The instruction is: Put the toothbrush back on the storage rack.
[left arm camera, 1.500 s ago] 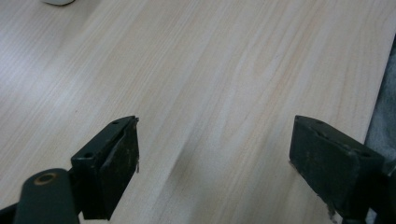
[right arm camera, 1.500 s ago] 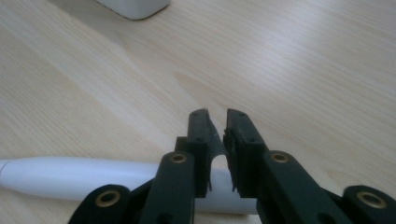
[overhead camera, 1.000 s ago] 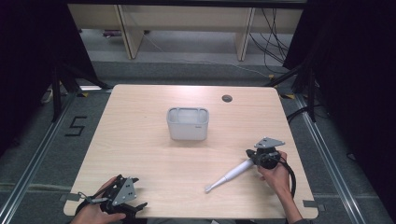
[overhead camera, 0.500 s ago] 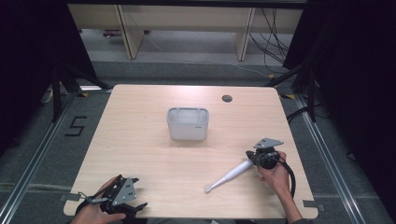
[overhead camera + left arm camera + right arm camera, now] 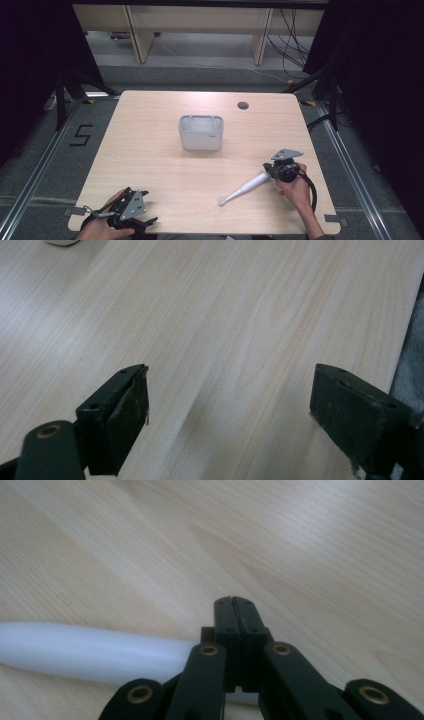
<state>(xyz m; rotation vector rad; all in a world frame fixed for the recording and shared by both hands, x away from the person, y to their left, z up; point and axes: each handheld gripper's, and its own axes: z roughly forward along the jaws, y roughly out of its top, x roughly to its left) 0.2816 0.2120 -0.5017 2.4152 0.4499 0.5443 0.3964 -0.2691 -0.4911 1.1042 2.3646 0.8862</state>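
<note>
Down on the table [image 5: 150, 150], a white toothbrush [image 5: 246, 189] lay slantwise near the front right, its thick handle end touching the right gripper [image 5: 235, 611], whose jaws were pressed together with nothing between them, the handle passing beneath them. Farther back, mid-table, stood a grey caddy [image 5: 201, 132]. At the front left corner, the left gripper [image 5: 230, 405] rested with jaws wide apart over bare wood.

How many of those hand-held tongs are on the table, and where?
2. The left tongs sit at the near left corner of the pale wooden table, open. The right tongs sit near the right edge, shut, beside a white plastic electric toothbrush.
</note>
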